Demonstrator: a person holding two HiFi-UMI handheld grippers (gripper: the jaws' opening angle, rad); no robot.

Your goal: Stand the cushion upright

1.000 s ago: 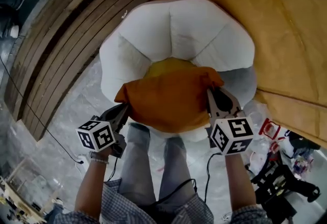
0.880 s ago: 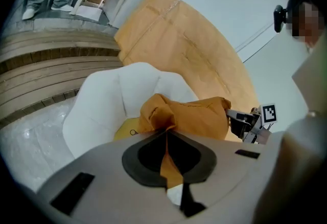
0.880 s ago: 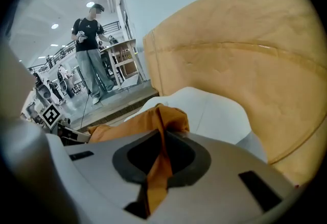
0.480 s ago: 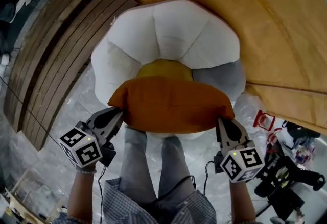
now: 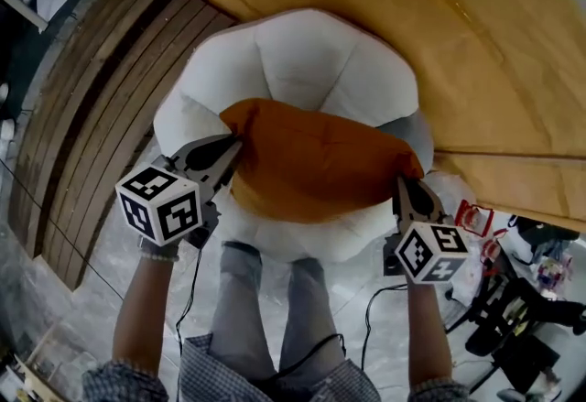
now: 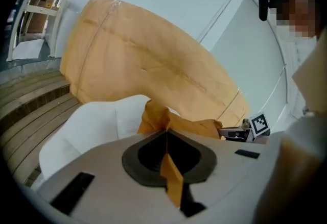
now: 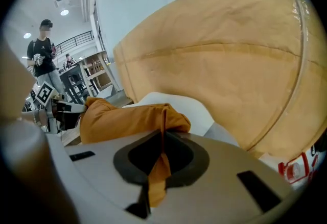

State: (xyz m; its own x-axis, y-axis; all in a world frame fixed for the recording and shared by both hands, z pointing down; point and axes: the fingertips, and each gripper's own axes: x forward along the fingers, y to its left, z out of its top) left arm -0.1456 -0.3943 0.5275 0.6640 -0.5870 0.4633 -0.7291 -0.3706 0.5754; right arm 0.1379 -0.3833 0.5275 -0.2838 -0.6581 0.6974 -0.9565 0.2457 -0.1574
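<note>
Reads as an open-plan lab or test hall with a mock living corner, not a home. White walls, ceiling light (image 7: 64,13), upper-level railing (image 7: 76,42), shelving (image 7: 97,72) and desks (image 7: 76,84), a person (image 7: 44,59) standing by them. Glossy stone floor (image 5: 46,299) with loose cables (image 5: 190,299), black stands (image 5: 513,336) at the side. Props: slatted wood decking (image 5: 101,89), white petal-shaped seat (image 5: 302,61), big paper-wrapped bulk (image 5: 439,43).
</note>
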